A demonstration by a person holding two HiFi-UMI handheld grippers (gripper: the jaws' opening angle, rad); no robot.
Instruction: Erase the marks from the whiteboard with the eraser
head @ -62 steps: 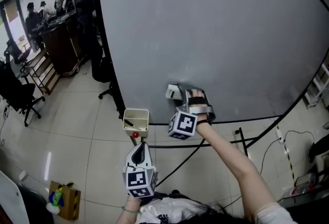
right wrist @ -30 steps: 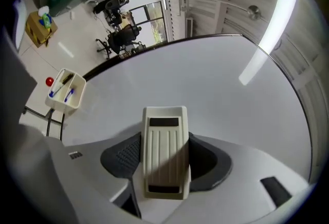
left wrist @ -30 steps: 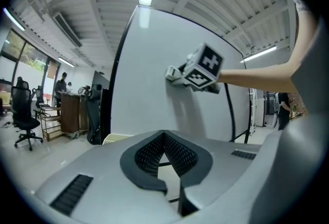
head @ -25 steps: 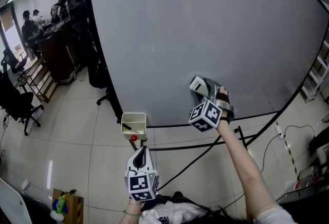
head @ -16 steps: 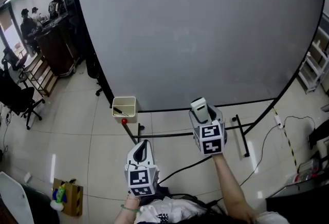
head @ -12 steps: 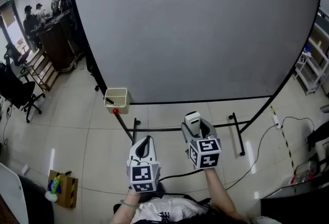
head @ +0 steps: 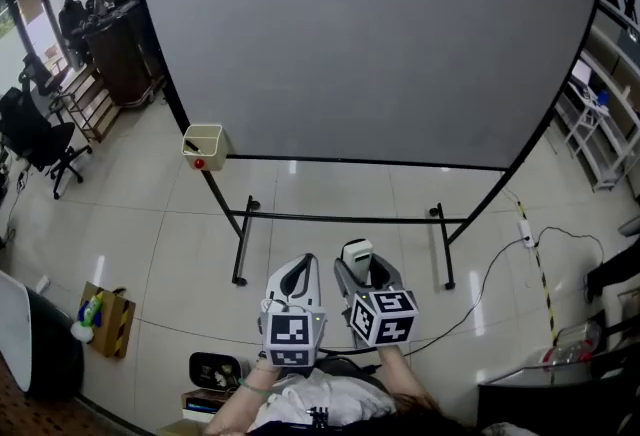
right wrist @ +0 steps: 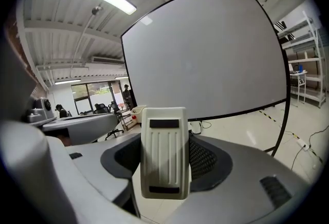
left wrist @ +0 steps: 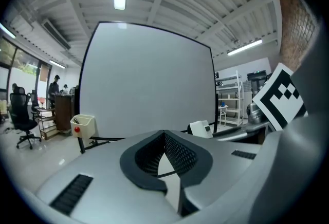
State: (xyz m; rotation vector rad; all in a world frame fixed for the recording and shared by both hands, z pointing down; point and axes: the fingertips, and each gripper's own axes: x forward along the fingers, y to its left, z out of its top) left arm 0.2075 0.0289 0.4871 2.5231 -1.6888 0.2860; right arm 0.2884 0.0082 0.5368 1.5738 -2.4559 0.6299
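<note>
The whiteboard stands ahead on a black frame, and its grey face shows no marks that I can make out. Well back from the board, over the floor, my right gripper is shut on the white ribbed eraser. In the right gripper view the eraser stands upright between the pads, with the whiteboard behind it. Just to its left my left gripper is shut with nothing in it. The left gripper view shows its tips meeting and the eraser off to the right.
A cream pen cup with a red knob hangs at the board's lower left corner. The stand's legs spread over the tiled floor. A cable runs to the right, shelving stands further right, an office chair at left.
My right gripper has left the board with the eraser and drawn back down beside the left gripper. The board now lies farther away, its whole stand in view.
</note>
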